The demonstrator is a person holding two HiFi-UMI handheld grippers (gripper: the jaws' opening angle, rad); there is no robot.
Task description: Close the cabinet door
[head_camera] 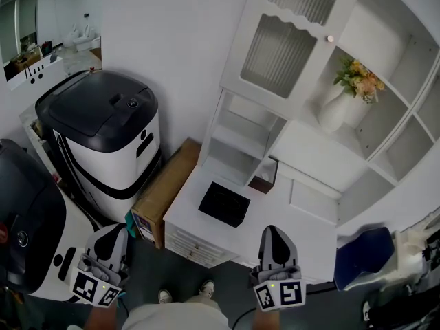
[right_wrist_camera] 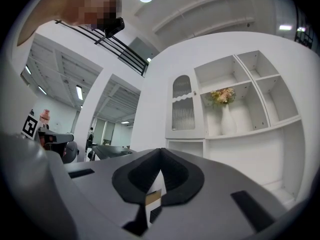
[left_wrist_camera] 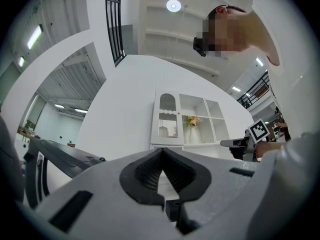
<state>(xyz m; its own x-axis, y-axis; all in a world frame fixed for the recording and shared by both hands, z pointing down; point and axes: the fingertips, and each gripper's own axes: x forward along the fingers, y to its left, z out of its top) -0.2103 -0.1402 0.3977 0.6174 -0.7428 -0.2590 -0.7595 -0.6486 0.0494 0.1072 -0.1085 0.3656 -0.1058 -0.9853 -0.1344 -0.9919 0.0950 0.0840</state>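
Head view: both grippers sit low in the frame, well apart from the cabinet.
Left gripper: jaws together, nothing between them.
Right gripper: jaws together, empty, above the front edge of the counter.
Door: ribbed glass, at the cabinet's top left, with a knob on its right edge. Neither gripper touches it, and I cannot tell whether it sits fully flush.
Vase: holds flowers, in the compartment just right of the door.
Pad: black, flat on the counter.
Box: stands between the counter and a black-lidded machine.
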